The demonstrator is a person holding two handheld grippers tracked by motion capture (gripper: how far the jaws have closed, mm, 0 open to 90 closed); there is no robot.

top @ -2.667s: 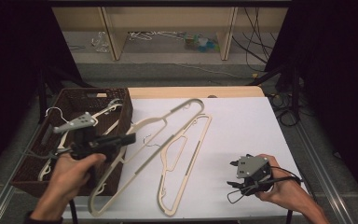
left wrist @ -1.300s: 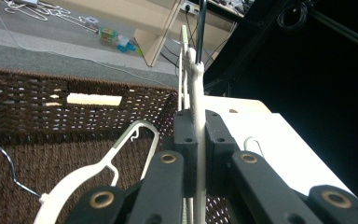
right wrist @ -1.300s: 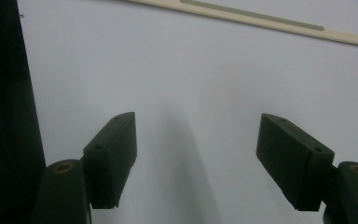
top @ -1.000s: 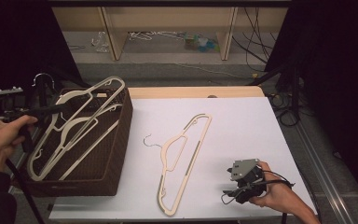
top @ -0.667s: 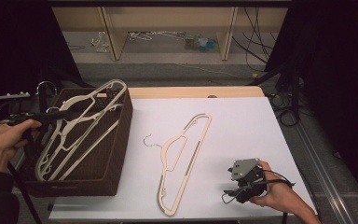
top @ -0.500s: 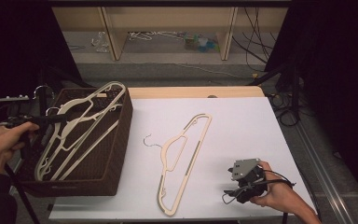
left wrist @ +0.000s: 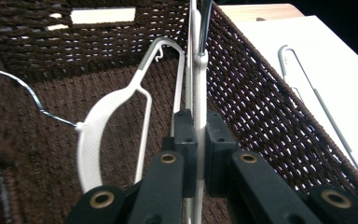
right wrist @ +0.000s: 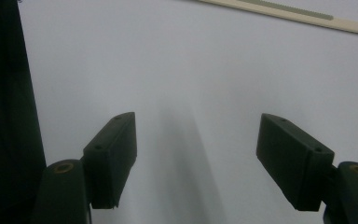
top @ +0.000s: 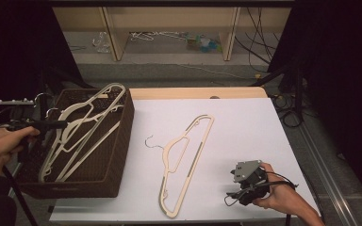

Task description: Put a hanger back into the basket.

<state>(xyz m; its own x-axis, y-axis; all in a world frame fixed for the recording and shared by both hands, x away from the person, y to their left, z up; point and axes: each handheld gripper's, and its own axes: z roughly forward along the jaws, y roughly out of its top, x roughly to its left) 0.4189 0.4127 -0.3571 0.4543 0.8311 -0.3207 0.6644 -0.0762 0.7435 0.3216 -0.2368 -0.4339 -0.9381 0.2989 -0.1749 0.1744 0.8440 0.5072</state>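
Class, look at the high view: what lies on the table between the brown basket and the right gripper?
One cream hanger lies flat on the white table between the basket and the right gripper.

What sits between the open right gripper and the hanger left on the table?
Nothing visible. Bare white table surface lies between the right gripper and the hanger on the table. The right gripper view shows its open fingers over bare surface, with a hanger edge at the top.
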